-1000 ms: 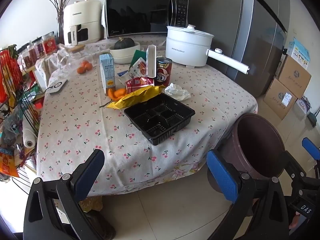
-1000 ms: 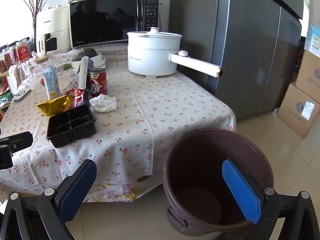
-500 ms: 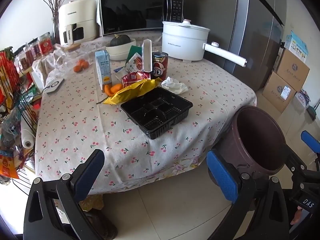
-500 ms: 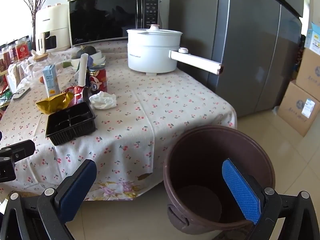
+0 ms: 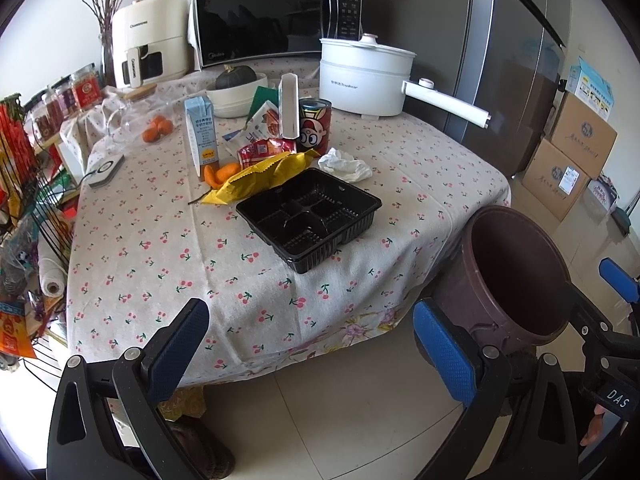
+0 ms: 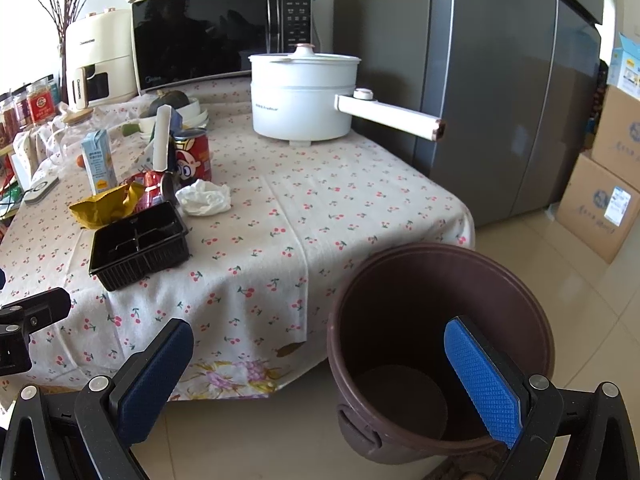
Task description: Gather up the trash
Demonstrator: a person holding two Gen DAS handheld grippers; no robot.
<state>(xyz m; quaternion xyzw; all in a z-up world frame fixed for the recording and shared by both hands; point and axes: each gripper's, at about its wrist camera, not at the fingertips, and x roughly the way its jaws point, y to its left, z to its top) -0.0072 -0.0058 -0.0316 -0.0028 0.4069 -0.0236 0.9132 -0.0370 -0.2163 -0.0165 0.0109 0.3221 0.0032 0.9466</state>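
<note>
Brown bin (image 6: 440, 320), one; black tray (image 5: 308, 216), one; perhaps three wrappers; both claws wide, empty.

The left black plastic two-finger gripper (image 5: 311, 354) fills the frame's lower edge, with blue diamond-textured pads (image 5: 444, 353) and silver screws at the joints. The right black plastic two-finger gripper (image 6: 318, 384) looks alike; at the left view's lower right its frame bears white "DAS" lettering.
</note>
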